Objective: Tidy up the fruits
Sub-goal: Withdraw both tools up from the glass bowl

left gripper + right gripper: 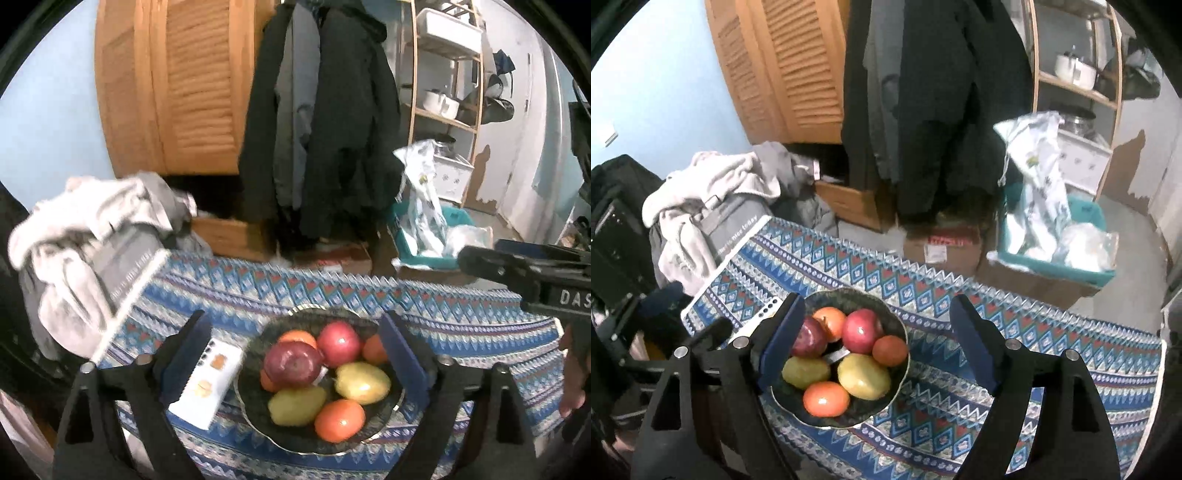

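A dark bowl (258,347) stands on the patterned tablecloth (461,332) with fruit piled in it. It holds two red apples (293,363), two yellow-green fruits (364,382) and several orange ones (340,421). My left gripper (293,320) hangs above the bowl, open, with nothing between its blue pads. My right gripper (876,300) is open and empty too, above the same bowl (864,410) and the cloth to its right. In the left wrist view the right gripper's black body (517,273) reaches in from the right, with a hand (572,373) below it.
A white phone (210,384) lies just left of the bowl. A pile of pale clothes on a grey bag (85,229) sits at the table's left end. Behind the table are hanging coats (325,122), a louvred wooden wardrobe (184,85) and a teal basket of plastic bags (1052,229).
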`<state>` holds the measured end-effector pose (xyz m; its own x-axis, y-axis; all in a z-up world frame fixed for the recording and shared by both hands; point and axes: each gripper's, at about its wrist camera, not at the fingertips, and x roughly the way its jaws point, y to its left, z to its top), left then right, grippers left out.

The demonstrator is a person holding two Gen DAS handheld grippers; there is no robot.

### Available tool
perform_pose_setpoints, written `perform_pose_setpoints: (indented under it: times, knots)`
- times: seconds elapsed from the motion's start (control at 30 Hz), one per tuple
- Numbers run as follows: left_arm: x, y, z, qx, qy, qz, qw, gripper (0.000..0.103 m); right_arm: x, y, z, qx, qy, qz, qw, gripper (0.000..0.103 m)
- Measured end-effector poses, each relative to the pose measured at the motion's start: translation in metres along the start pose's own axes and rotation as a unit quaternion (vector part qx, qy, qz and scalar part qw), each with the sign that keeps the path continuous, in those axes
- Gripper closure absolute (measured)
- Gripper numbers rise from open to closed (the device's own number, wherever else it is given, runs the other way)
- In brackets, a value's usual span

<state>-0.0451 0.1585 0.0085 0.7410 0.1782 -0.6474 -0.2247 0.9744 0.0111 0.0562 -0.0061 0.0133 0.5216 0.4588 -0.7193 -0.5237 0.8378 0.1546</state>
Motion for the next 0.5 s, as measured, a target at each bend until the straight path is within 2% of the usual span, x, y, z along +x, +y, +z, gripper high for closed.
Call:
perform_pose_setpoints:
  times: [0.13,0.5]
  knots:
    - [-0.017,0.001,0.009,0.001,-0.027,0.006,0.9996,0.001,-0.018,-0.001,0.001,-0.003,-0.020,-0.004,1.000,0.022]
    - [-0.039,-0.005,0.020,0.003,-0.048,0.018,0.9987,0.000,-0.054,-0.009,-0.004,-0.016,-0.055,-0.020,0.998,0.022]
